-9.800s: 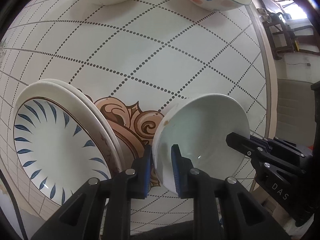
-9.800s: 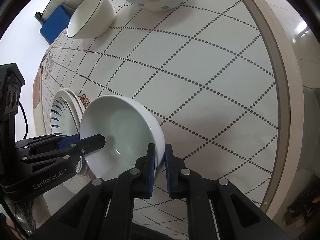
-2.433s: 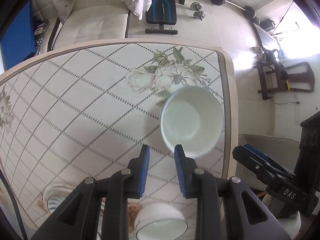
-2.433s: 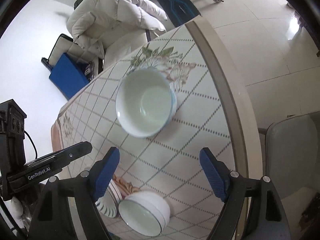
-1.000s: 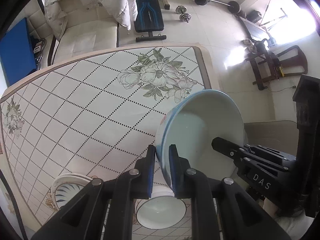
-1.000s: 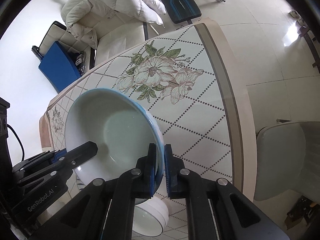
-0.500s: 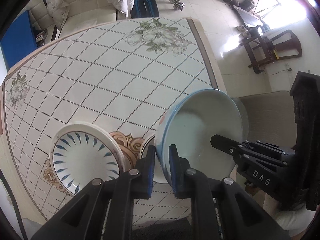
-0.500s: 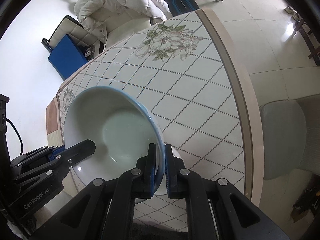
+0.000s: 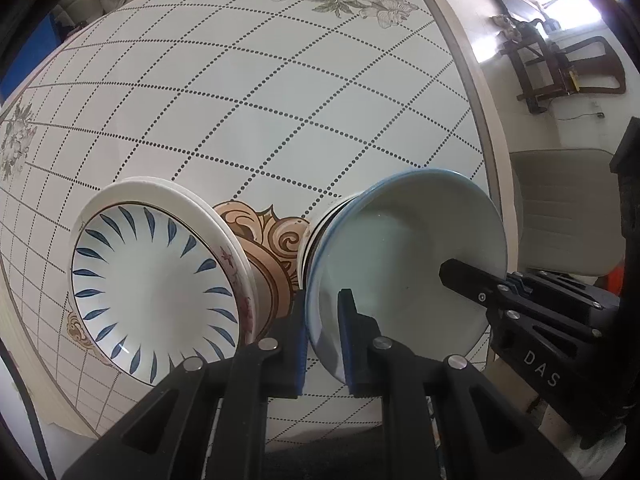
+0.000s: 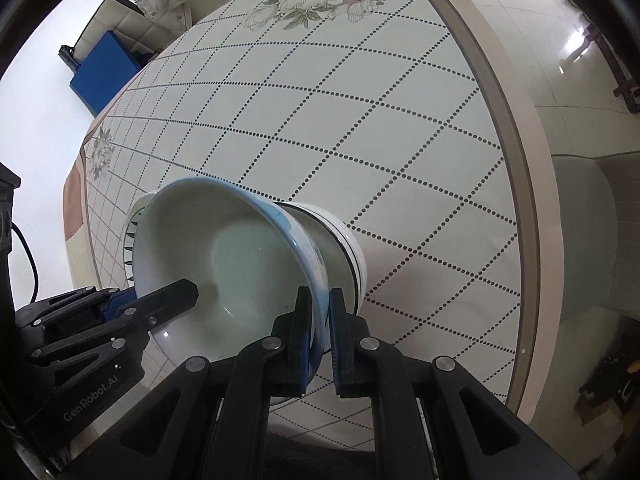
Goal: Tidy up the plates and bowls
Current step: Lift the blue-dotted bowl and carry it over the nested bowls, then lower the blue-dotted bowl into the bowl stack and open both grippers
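Both grippers hold one blue-rimmed bowl (image 9: pixel 404 256) by opposite sides of its rim. My left gripper (image 9: pixel 323 320) is shut on its left rim. My right gripper (image 10: pixel 319 320) is shut on its right rim; the bowl (image 10: pixel 228 256) shows there too. The bowl sits tilted in a stack of white bowls (image 10: pixel 348 248), whose rims show in the left wrist view (image 9: pixel 316 228). To the left lies a stack of plates (image 9: pixel 152 280), the top one with blue leaf marks.
The table (image 9: pixel 280 100) has a white cloth with a dotted diamond grid and flower prints. Its right edge (image 10: pixel 516 152) runs close beside the bowl stack. A grey chair seat (image 9: pixel 568 208) stands beyond that edge.
The two grippers carried the blue-rimmed bowl from the far flower-print end toward the near end and lowered it onto the stack of white bowls beside the plates.
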### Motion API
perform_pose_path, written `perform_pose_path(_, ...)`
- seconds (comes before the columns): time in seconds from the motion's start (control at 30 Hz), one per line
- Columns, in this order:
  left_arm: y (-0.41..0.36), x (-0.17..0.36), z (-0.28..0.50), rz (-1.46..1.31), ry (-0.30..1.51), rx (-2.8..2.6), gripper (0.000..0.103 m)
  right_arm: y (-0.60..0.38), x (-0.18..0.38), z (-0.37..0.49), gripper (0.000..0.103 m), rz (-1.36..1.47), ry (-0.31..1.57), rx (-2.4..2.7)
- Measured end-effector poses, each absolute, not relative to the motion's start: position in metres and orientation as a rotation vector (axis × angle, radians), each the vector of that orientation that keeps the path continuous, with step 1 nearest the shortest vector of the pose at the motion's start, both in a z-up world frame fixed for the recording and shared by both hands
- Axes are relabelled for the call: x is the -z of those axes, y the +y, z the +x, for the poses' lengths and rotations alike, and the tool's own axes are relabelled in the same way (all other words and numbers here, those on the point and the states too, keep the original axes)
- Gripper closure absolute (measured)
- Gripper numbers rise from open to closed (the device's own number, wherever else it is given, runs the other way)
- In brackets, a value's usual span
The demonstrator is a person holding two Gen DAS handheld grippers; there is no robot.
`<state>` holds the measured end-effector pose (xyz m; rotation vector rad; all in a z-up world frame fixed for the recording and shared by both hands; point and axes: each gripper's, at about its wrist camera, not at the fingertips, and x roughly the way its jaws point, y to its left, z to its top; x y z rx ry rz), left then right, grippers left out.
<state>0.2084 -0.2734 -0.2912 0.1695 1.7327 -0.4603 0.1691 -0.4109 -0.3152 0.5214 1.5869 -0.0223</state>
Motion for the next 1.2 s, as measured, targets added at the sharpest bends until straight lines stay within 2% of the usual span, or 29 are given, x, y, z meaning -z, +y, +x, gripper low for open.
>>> perform_pose_path(0.6, -0.272, 0.31, 0.21, 0.159, 1.792, 0.46, 0.091, -0.404, 0.34, 0.175, 0.093, 0.481, 1.677, 0.022)
perform_pose_path(0.97, -0.268, 0.312, 0.207, 0.16, 1.798, 0.46, 0.091, -0.412, 0.334, 0.173, 0.089, 0.512, 1.699, 0.03)
perform_pose_path(1.2, -0.269, 0.308, 0.208, 0.159, 1.792, 0.459, 0.091, -0.413, 0.336, 0.167, 0.092, 0.525, 1.696, 0.026)
